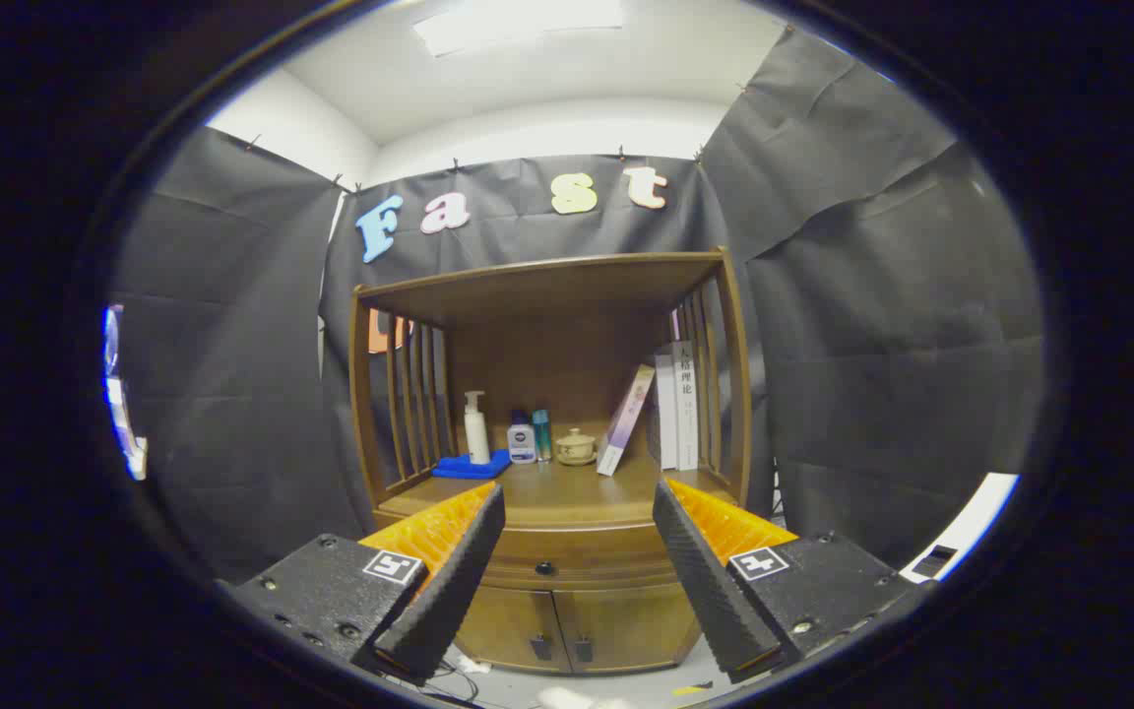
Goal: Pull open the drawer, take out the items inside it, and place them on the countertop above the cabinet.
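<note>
Booth cabinet (567, 591) ahead; closed drawer (567, 568) between spread tool (577, 507) fingers

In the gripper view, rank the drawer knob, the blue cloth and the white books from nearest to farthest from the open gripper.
Measured from the gripper:
1. Drawer knob, between the fingers, on the closed drawer.
2. Blue cloth, countertop, left, under the pump bottle.
3. White books, right; near-tie with cloth.
</note>
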Demonstrator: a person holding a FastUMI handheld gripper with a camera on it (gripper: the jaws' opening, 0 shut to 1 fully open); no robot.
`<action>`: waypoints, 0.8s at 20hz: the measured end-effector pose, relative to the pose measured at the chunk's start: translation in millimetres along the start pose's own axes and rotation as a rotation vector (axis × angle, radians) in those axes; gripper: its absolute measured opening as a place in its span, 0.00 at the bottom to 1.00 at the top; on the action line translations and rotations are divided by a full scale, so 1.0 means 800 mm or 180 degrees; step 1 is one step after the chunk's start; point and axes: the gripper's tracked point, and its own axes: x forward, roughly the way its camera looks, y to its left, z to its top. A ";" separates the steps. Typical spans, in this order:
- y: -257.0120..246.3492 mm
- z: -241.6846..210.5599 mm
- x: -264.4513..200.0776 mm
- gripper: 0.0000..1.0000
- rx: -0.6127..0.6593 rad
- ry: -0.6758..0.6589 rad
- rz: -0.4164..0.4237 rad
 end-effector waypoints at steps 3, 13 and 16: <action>0.001 -0.002 -0.001 0.98 0.0021 0.0030 0.0028; 0.009 -0.012 0.008 0.98 -0.0072 0.0076 0.0016; 0.016 -0.025 0.019 0.99 -0.0100 0.0092 0.0053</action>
